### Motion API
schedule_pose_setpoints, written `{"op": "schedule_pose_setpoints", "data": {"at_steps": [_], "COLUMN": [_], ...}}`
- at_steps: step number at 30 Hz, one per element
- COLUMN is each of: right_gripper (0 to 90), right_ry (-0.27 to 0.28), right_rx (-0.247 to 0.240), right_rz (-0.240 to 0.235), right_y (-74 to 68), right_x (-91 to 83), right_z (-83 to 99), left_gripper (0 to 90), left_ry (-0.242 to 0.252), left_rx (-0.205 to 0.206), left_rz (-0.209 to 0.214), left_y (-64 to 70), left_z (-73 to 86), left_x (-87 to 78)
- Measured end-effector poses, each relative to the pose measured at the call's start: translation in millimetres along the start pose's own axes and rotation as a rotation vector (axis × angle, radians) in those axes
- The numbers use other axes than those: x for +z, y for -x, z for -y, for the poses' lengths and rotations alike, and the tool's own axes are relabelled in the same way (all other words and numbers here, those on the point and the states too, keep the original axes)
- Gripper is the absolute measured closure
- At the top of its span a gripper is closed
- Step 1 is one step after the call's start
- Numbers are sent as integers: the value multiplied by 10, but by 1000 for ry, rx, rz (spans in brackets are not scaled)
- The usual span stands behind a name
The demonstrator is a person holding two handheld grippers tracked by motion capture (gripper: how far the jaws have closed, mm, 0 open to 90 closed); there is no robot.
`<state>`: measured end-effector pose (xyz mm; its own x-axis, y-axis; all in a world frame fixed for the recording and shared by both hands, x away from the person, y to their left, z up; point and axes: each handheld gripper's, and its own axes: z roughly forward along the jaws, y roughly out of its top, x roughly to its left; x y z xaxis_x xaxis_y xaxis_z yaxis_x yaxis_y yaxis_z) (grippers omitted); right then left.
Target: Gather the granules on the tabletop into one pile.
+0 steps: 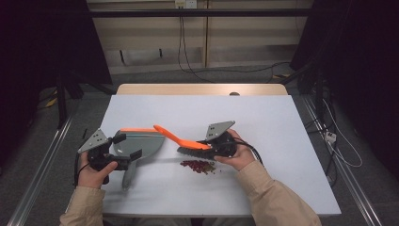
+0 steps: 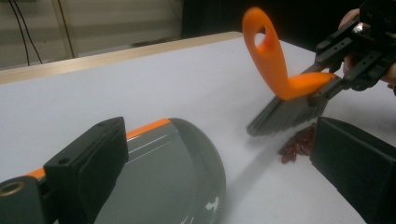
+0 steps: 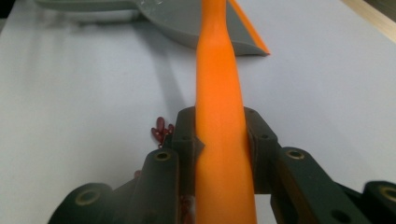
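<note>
While clamped, brush handle (image 3: 219, 93) runs between right gripper (image 3: 219, 140) fingers (image 3: 184, 135).

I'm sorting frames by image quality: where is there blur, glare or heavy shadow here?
High view: the room's sides are dark, the white table evenly lit. Left gripper view: its near black jaws are soft, and a small glare spot sits on the grey dustpan. Right gripper view: the orange brush handle is blurred up close and casts a shadow leftward.
</note>
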<state>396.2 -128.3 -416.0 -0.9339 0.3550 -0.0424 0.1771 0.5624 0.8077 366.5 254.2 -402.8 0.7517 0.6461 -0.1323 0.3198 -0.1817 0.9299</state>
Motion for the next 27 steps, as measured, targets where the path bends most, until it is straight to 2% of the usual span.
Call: {"op": "schedule_pose_setpoints", "data": {"at_steps": [2,5,8,12,14,15,17,22,24,27], "right_gripper": [713,713,714,714,713,713,713,713,713,713], "right_ry": [5,-1,-6,26,1,-5,-6,-42,-58,-61], "right_rx": [24,102,165,294,305,329,388,448,448,459], "right_rz": [28,88,186,259,326,347,342,408,443,458], "right_y": [1,-12,-55,-120,-188,-216,-243,-298,-328,-357], "right_x": [-36,-115,-231,-408,-475,-497,-526,-542,-528,-474], "right_z": [-7,2,40,136,168,191,249,350,364,375], "left_gripper": [44,44,44,44,44,44,44,44,44,44], "left_ry": [0,-2,-1,-3,-3,-4,-7,-10,-10,-12], "left_rx": [-1,1,4,6,9,10,11,16,16,16], "left_rz": [4,4,3,5,7,6,5,7,7,7], "left_y": [3,9,10,23,31,36,44,55,54,50], "left_z": [-1,1,-1,-2,-4,-5,-6,-6,-6,-4], "left_x": [3,2,-6,-1,8,12,20,32,33,32]}}
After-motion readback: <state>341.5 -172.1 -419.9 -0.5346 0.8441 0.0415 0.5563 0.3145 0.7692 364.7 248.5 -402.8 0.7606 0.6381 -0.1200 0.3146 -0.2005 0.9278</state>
